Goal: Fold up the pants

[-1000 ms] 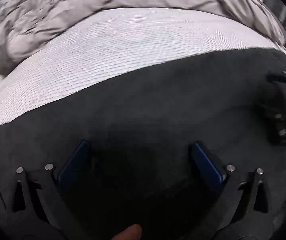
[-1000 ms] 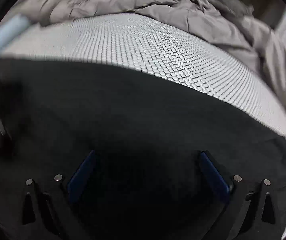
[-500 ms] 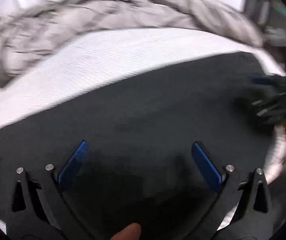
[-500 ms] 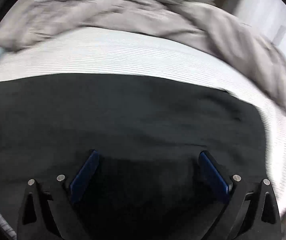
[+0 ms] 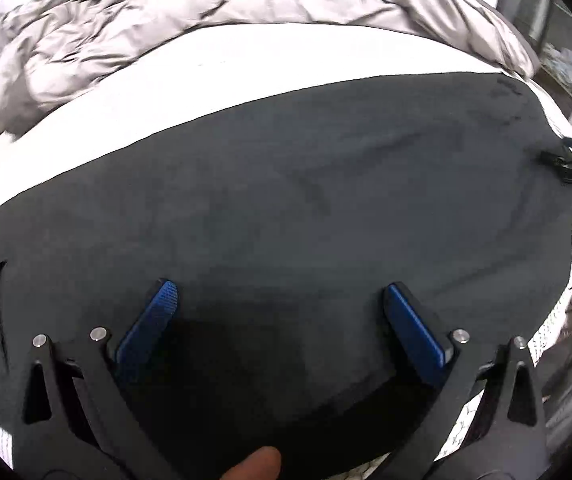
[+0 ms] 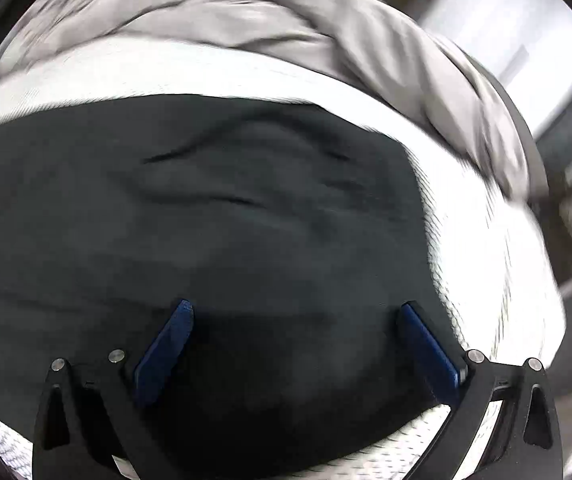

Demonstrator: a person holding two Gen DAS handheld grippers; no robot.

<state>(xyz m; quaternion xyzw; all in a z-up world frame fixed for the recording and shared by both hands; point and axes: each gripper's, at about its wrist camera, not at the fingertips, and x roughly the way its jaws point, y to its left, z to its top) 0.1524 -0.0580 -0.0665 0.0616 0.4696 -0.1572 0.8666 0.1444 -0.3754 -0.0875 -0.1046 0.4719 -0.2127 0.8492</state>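
The white mattress [image 5: 214, 80] carries a rumpled grey duvet [image 5: 166, 12] along its far edge and the dark pants [image 5: 286, 208] spread along its near edge, reaching toward the right corner, where low wrinkles [image 6: 246, 184] remain. They look flattened into one smooth slab, so the folding proper seems unfinished. The left gripper [image 5: 278, 304] and right gripper [image 6: 294, 320] hover over the cloth with fingers apart, gripping nothing.

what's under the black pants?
The pants lie on a white textured mattress, visible along their far and near edges. A grey duvet is bunched behind. Anything directly beneath the fabric is covered.
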